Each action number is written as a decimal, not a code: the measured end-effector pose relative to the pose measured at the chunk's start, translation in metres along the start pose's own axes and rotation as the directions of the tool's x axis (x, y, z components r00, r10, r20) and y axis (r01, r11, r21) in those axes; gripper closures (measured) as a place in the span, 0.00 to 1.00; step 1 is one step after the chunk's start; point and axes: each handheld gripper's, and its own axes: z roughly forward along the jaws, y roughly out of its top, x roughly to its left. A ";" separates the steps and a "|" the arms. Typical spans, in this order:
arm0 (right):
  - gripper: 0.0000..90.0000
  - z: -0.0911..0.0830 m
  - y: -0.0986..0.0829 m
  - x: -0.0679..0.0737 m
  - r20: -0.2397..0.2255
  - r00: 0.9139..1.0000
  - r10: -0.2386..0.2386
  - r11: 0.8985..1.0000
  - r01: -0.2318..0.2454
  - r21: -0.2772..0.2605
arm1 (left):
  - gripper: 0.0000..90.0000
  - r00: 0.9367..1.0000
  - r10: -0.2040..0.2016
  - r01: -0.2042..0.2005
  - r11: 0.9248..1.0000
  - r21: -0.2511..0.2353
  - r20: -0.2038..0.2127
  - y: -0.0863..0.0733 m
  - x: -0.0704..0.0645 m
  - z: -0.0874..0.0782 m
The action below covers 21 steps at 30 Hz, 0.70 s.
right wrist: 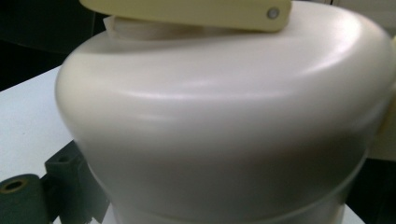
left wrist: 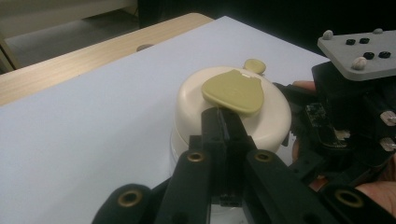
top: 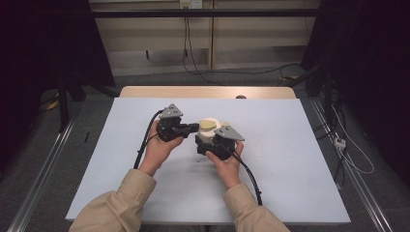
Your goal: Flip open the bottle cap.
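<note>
— What is going on with the pot [top: 209, 133]?

— It stands on the white table [top: 290, 159], near the middle. It is a round cream pot with a yellow-green flap [left wrist: 233, 91] on its lid. The right claw [top: 212, 146] sits tight against its side. I think it holds the pot so it can't slide, but I can't tell if its jaws are open or closed — the pot hides them.

— And the left claw [left wrist: 223, 122]?

— Its two black jaws are pressed together, and their tips are right at the near edge of the flap. They look like they pinch that edge, but I can't be sure the flap is really between them.

— So which step is this?

— I think it is the opening step. One claw steadies the pot and the other takes the flap.

— What does the next move need?

— A slow lift of the flap, I think, while the right claw keeps the pot firm. If the pinch is thin, the flap may slip out.

— How do the hands sit?

— The left hand [top: 162, 145] comes in from the left and points its claw sideways at the lid. The right hand [top: 225, 162] is low, just in front of the pot.
</note>
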 end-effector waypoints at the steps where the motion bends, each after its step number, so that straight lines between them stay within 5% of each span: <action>1: 0.05 0.000 0.000 0.000 0.000 1.000 0.000 1.000 0.000 0.000 | 1.00 1.000 0.003 -0.003 1.000 0.001 -0.001 0.000 0.000 0.000; 21: 0.05 0.000 0.000 0.000 0.000 1.000 0.000 1.000 0.000 0.000 | 1.00 1.000 0.009 -0.009 1.000 -0.006 -0.001 0.005 -0.002 0.001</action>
